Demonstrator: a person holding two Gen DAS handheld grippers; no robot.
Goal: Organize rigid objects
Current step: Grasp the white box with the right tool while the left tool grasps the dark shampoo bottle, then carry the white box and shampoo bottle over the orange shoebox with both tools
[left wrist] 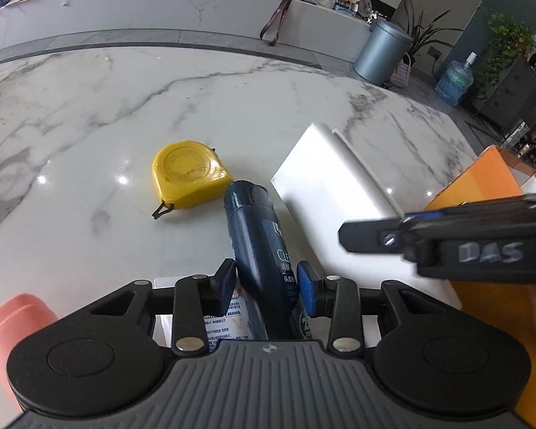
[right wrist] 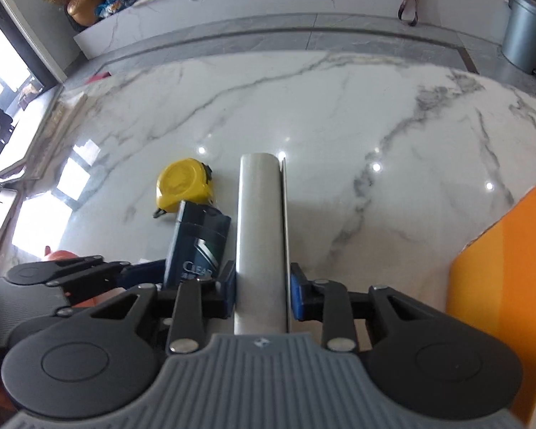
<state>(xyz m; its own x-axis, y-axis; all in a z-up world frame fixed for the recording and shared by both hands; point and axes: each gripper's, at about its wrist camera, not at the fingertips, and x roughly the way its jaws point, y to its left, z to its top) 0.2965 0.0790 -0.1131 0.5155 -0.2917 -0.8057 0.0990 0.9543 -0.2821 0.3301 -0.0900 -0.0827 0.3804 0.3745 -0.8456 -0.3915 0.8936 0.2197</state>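
Both grippers sit low over the marble bench (right wrist: 339, 114), pointed steeply down. Left gripper (left wrist: 266, 282): jaws narrowed onto the dark blue bottle (left wrist: 257, 243), pads at both flanks near its lower half; contact looks made on both sides, so I read it as pinching the bottle, though how firmly cannot be judged. The bottle's cap end points toward the yellow tape measure (left wrist: 189, 175), which lies flat on the bench just beyond and left of the cap, close but seemingly not touching. Right gripper (right wrist: 262, 293): jaws pinching the white box (right wrist: 262, 236) across its narrow side; the box lies immediately right of the bottle. An orange box (right wrist: 500, 268) stands well right of the white box, probably the destination, its inside not visible. An orange-pink container (left wrist: 14, 325) sits left of the left gripper, and a printed packet (left wrist: 228, 321) lies under the bottle. Risks, as judged: the bottle is rounded and glossy and is held off its middle, so it may pivot or slide out on lifting; its cap could knock the tape measure. Bottle and white box lie side by side, so lifting one may drag the other, and the two grippers, near each other, could collide. The white box is long and gripped at one end; it may droop.
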